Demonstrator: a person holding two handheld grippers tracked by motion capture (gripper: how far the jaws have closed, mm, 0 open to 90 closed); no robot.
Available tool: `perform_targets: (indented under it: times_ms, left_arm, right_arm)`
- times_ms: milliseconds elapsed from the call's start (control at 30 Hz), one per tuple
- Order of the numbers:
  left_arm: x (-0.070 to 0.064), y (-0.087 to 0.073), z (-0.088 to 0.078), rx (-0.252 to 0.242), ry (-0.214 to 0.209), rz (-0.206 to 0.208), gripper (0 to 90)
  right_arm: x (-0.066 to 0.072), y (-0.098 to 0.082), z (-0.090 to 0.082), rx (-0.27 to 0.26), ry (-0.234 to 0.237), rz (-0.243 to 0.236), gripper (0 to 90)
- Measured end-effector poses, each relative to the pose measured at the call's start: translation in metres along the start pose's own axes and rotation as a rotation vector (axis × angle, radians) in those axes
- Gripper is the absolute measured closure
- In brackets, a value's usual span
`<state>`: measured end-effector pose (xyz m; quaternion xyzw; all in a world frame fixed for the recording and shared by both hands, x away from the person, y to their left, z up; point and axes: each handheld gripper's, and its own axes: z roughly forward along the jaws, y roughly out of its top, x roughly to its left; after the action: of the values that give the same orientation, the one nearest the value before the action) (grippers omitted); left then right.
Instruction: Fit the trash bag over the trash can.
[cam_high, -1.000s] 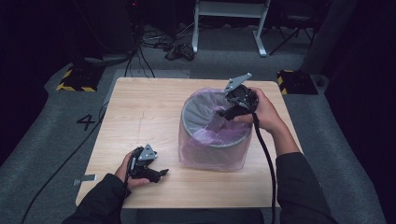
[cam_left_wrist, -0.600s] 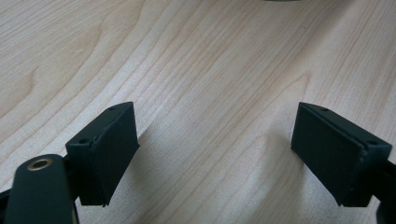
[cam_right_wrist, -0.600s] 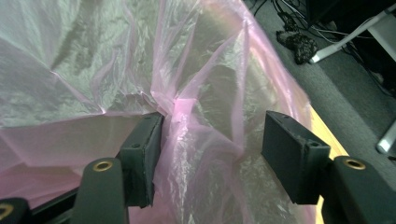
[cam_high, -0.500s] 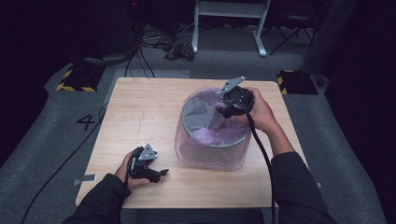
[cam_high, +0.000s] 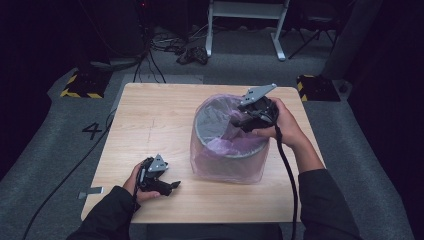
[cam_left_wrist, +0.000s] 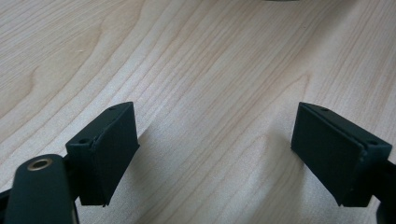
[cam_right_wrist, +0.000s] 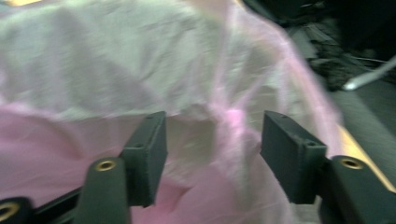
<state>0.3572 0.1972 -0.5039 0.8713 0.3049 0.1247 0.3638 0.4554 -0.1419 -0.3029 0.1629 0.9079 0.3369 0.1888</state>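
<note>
A: Pink plastic between the black jaws of the right hand-held gripper — they've just been closing, and a fold of the bag sits in the gap, pads not yet pressing on it.

B: So no grip?

A: Not that I can see. That gripper sits at the far right rim of the bin, nosing inward over the liner.

B: And the bin?

A: Upright on the desk, right of centre, the bag draped over its rim and down its sides.

B: The other hand?

A: The left hand-held gripper rests near the front edge of the desk, well apart from the bin, jaws wide over bare wood. The right is plainly nearer; I'd say the next pinch is its job, the film lying straight ahead of it.
</note>
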Motion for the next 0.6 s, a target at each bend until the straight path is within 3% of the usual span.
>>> perform_targets:
  times_ms: [133,433,600]
  left_arm:
    - [0.0,0.0,0.0,0.0,0.0,0.0,14.5]
    - [0.0,0.0,0.0,0.001,0.0,0.0,14.5]
    - [0.0,0.0,0.0,0.001,0.0,0.0,14.5]
  right_arm:
    - [0.006,-0.004,0.01,0.079,0.039,-0.039,44.9]
    - [0.003,-0.005,0.023,0.185,0.028,-0.01,37.7]
    - [0.002,-0.006,0.02,0.161,0.018,0.005,32.4]
